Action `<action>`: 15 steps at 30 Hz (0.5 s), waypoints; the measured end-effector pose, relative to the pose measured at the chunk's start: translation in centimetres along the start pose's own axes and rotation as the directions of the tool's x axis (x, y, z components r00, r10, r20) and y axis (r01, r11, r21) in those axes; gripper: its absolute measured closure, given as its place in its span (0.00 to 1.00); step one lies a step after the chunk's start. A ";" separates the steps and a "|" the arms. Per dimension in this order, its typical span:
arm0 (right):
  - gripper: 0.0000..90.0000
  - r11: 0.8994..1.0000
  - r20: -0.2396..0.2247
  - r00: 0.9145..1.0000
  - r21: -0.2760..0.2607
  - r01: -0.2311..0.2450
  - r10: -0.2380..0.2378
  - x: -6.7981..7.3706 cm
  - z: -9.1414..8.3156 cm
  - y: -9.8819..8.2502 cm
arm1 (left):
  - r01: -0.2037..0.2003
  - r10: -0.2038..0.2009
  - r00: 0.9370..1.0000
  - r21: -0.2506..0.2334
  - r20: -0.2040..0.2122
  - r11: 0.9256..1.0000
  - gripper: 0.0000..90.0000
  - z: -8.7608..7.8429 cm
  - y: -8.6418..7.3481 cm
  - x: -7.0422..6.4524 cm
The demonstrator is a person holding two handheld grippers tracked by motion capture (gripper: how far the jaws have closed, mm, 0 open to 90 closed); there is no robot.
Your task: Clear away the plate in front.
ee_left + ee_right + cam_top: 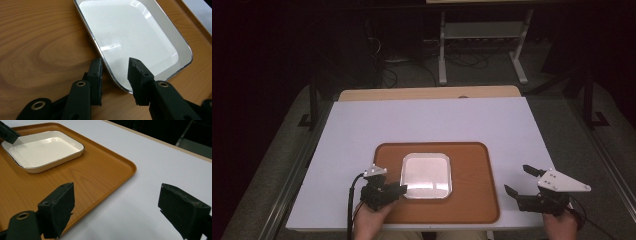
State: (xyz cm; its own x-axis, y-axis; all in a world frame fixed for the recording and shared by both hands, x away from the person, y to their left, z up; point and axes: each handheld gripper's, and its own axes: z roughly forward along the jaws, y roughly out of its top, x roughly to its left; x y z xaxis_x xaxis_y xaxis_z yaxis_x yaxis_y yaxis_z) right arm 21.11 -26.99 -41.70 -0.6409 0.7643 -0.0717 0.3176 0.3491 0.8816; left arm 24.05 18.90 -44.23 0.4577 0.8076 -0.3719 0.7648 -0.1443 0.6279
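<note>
A white square dish (427, 172) (130, 32) (42, 150) with a thin metallic rim sits on a brown wood-grain tray (472, 170) (37, 50) (100, 170). My left gripper (402, 189) (115, 62) is at the dish's near left edge and straddles the rim. One finger is outside over the tray and the other is above the dish's inside. The gap is wider than the rim, so the pads do not clamp it. My right gripper (518, 179) (117, 188) is wide open over the white tabletop, just right of the tray, with nothing between its fingers.
The tray lies near the front of a white tabletop (432, 120) with a wooden strip (427, 93) along the far edge. Beyond it are a metal stand (482, 30) and cables on the dark floor. The table's front edge runs just below both hands.
</note>
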 end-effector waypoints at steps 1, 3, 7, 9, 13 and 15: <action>0.14 1.000 0.000 1.000 0.000 0.000 0.000 0.0 0.0 0.0 | -0.003 0.003 1.000 0.000 -0.001 1.000 0.71 0.0 0.0 0.0; 0.14 1.000 -0.001 1.000 0.002 0.001 -0.001 0.0 0.0 0.0 | -0.010 0.010 1.000 -0.005 -0.008 1.000 0.71 -0.1 0.2 0.2; 0.14 1.000 -0.001 1.000 0.004 0.001 -0.001 0.0 0.0 0.0 | -0.028 0.028 0.999 -0.018 -0.016 0.999 0.70 -0.3 0.4 0.4; 0.14 1.000 0.000 1.000 0.004 0.001 -0.001 0.0 0.0 0.0 | -0.039 0.039 0.999 -0.021 -0.019 0.999 0.69 -0.3 0.5 0.4; 0.14 1.000 0.000 1.000 0.005 0.001 -0.001 0.0 0.1 0.0 | -0.076 0.075 0.997 -0.041 -0.020 0.996 0.67 -0.5 0.9 0.4; 0.14 1.000 0.001 1.000 0.005 0.000 0.000 0.0 0.1 0.0 | -0.081 0.080 0.997 -0.046 -0.019 0.996 0.66 -0.5 1.0 0.4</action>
State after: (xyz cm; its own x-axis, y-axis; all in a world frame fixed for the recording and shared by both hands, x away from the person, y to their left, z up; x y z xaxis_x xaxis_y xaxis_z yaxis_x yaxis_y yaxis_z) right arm 21.16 -26.95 -41.73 -0.6406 0.7644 -0.0725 0.3207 0.3521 0.8793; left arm 24.81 19.39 -43.43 0.5090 0.8039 -0.3075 0.7034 -0.1825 0.6870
